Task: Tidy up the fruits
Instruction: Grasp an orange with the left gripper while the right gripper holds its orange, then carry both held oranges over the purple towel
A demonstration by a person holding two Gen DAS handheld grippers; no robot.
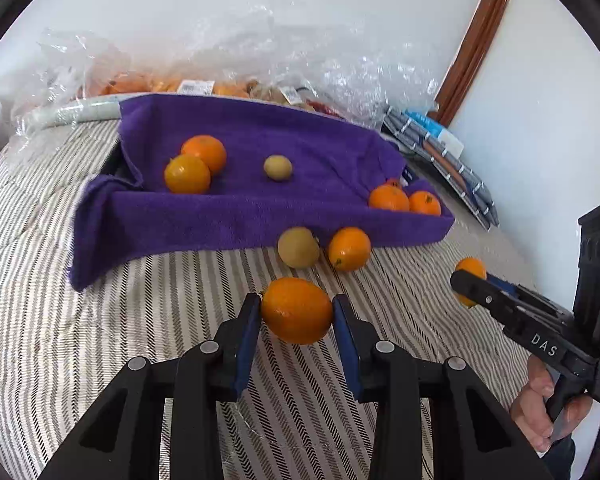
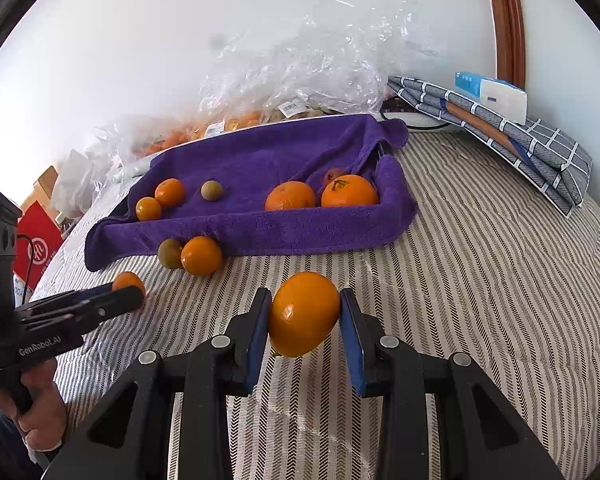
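Note:
My left gripper (image 1: 297, 312) is shut on an orange (image 1: 296, 310), held above the striped bedcover (image 1: 100, 340). My right gripper (image 2: 305, 316) is shut on another orange (image 2: 303, 314); it also shows in the left wrist view (image 1: 470, 286). A purple towel-lined tray (image 1: 260, 208) holds two oranges (image 1: 196, 164) at its left, a small green-yellow fruit (image 1: 277, 167) in the middle and more oranges (image 1: 404, 199) at its right corner. A green-yellow fruit (image 1: 298, 247) and an orange (image 1: 349, 249) lie on the cover against the tray's front edge.
Clear plastic bags (image 1: 220, 64) with more fruit lie behind the tray by the white wall. Folded checked cloth (image 2: 512, 140) with a tissue pack (image 2: 496, 94) sits at the right. A red box (image 2: 36, 248) stands at the bed's left edge.

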